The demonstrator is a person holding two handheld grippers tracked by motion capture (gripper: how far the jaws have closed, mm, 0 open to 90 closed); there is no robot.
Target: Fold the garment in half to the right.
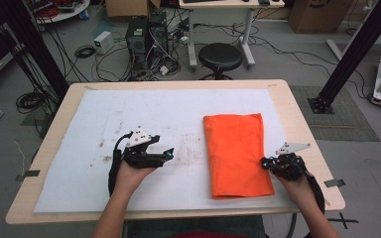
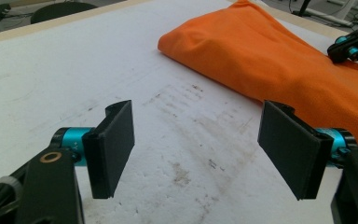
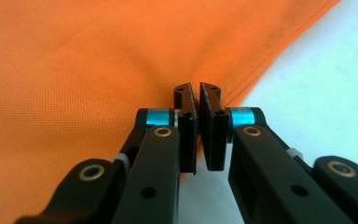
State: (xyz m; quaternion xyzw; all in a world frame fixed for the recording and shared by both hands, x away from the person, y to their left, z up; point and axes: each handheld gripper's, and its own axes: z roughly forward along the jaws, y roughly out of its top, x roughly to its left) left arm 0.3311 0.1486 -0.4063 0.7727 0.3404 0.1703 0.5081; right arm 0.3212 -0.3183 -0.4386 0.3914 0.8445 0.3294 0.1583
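An orange cloth [image 1: 235,153] lies folded into a long rectangle on the right half of the white sheet [image 1: 129,114]. My right gripper [image 1: 265,162] sits at the cloth's right edge, low on the table. In the right gripper view its jaws [image 3: 197,88] are pressed together right on the hem of the orange cloth [image 3: 74,70], pinching that edge. My left gripper [image 1: 162,146] rests on the sheet to the left of the cloth, apart from it. Its jaws [image 2: 198,121] stand wide open over bare, stained sheet, with the orange cloth [image 2: 270,60] and the right gripper [image 2: 347,49] beyond.
The wooden table [image 1: 297,129] shows a narrow rim around the sheet. Dark smudges mark the sheet [image 1: 188,148] between the two grippers. Behind the table on the floor stand a black stool [image 1: 220,57], computer cases and cables. Black frame posts rise at both sides.
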